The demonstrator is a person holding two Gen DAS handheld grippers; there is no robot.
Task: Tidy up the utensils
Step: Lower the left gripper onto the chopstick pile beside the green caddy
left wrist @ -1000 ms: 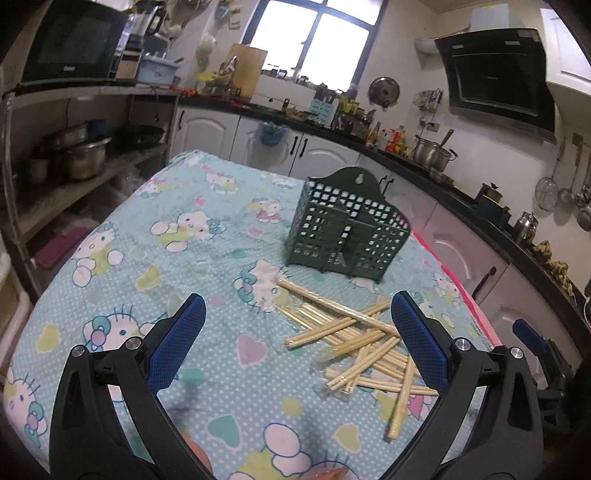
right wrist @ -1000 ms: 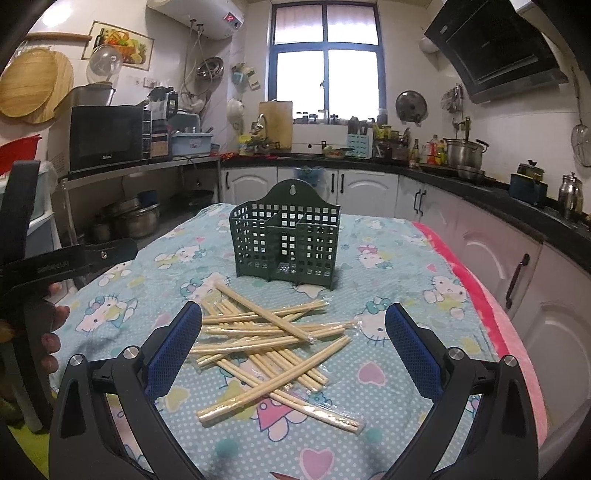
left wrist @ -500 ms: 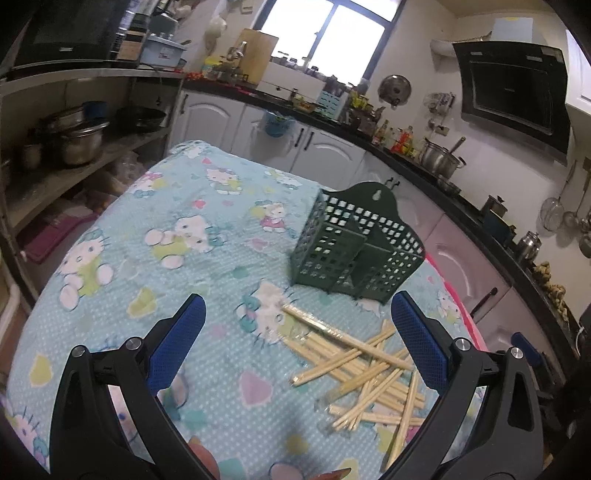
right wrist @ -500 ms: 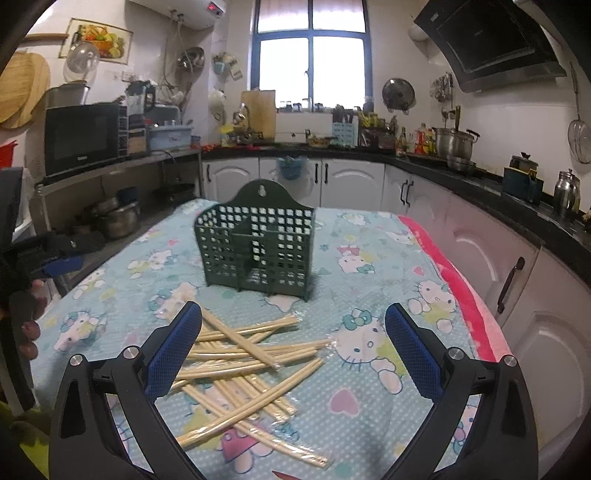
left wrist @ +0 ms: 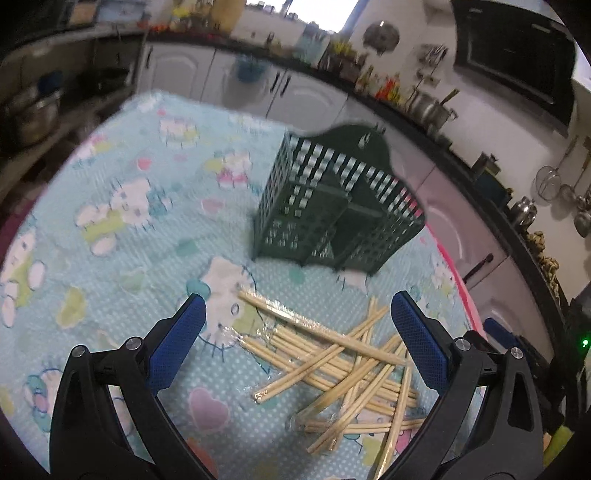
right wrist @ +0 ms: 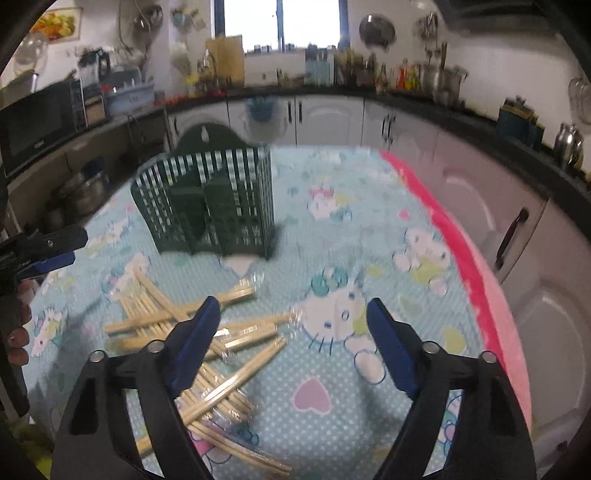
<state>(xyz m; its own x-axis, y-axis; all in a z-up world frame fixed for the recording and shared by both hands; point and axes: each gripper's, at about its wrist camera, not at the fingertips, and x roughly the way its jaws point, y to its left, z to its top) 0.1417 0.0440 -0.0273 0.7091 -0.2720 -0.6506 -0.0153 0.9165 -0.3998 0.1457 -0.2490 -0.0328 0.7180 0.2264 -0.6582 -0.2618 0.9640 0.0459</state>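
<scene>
left tool (left wrist: 295,332) wide, empty | right tool (right wrist: 291,336) closing, empty | only right view: microwave (right wrist: 37,125)

Window (right wrist: 280,18) glare, motion blur, fisheye edges.

from my remote seat i find almost nothing i can read. small pale lettering sits low on the front of the black microwave (right wrist: 37,129) on the shelf in the right wrist view, too blurred to spell out. faint white print runs along the black arm of the left gripper (right wrist: 55,254) at that view's left edge, also unreadable. left wrist view: no text, numbers or signs anywhere i can make out.
</scene>
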